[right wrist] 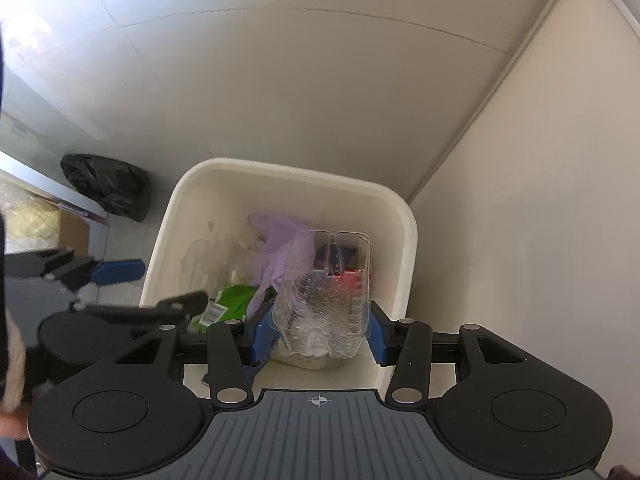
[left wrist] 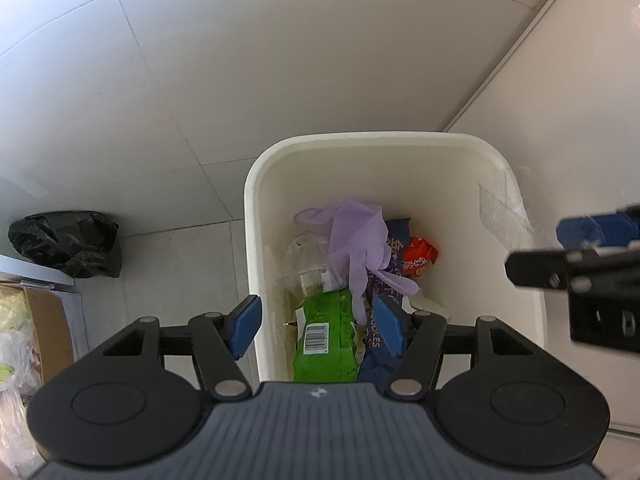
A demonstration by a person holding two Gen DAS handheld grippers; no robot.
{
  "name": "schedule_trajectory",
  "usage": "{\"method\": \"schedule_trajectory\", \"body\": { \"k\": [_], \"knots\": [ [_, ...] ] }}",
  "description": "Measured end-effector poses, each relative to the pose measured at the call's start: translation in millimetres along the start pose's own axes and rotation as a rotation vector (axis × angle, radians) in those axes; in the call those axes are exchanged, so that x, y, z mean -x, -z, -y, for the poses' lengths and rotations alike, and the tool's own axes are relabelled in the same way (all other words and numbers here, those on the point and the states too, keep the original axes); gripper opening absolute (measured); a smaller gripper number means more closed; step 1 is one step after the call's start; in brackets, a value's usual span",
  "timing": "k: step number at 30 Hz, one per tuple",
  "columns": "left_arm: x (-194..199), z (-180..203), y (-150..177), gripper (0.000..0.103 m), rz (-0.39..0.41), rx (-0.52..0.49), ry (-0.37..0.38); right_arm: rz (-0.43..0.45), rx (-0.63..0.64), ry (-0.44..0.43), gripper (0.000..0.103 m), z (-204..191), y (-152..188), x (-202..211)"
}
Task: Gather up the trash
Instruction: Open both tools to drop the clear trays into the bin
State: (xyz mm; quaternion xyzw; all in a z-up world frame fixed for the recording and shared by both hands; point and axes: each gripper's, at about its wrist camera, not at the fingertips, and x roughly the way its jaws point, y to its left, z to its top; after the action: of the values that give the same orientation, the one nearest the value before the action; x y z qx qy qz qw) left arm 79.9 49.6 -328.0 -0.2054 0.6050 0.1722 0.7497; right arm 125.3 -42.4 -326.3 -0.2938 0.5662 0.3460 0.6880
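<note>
Gripping clear plastic container (right wrist: 324, 300), right claw (right wrist: 320, 330) above bin (right wrist: 404, 248).

Left gripper (left wrist: 316, 328) agape, right gripper (right wrist: 320, 332) clamped.

Off to my left there's a crumpled black plastic bag (left wrist: 66, 243) sitting on the pale tiled floor (left wrist: 200, 92). Nearer me on that side, a cardboard box (left wrist: 44, 324) with what looks like clear plastic wrap stuffed beside it, too blurry to call. A plain cream wall (right wrist: 540, 220) runs along my right.
</note>
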Motion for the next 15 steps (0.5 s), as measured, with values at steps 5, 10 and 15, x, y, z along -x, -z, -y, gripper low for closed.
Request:
{"method": "schedule_trajectory", "body": {
  "k": [5,10,15],
  "knots": [
    [0.4,-2.8,2.4,0.058,0.001,0.007,-0.001,0.029,0.011,0.009,0.047,-0.2,-0.9,7.2],
    [-0.6,-4.3,3.0,0.058,-0.003,0.011,-0.004,0.039,-0.026,0.001,0.06,3.2,-1.0,17.1],
    [-0.5,-3.8,2.8,0.059,0.0,0.014,-0.001,0.036,-0.015,0.002,0.065,1.2,4.4,24.3]
  ]
}}
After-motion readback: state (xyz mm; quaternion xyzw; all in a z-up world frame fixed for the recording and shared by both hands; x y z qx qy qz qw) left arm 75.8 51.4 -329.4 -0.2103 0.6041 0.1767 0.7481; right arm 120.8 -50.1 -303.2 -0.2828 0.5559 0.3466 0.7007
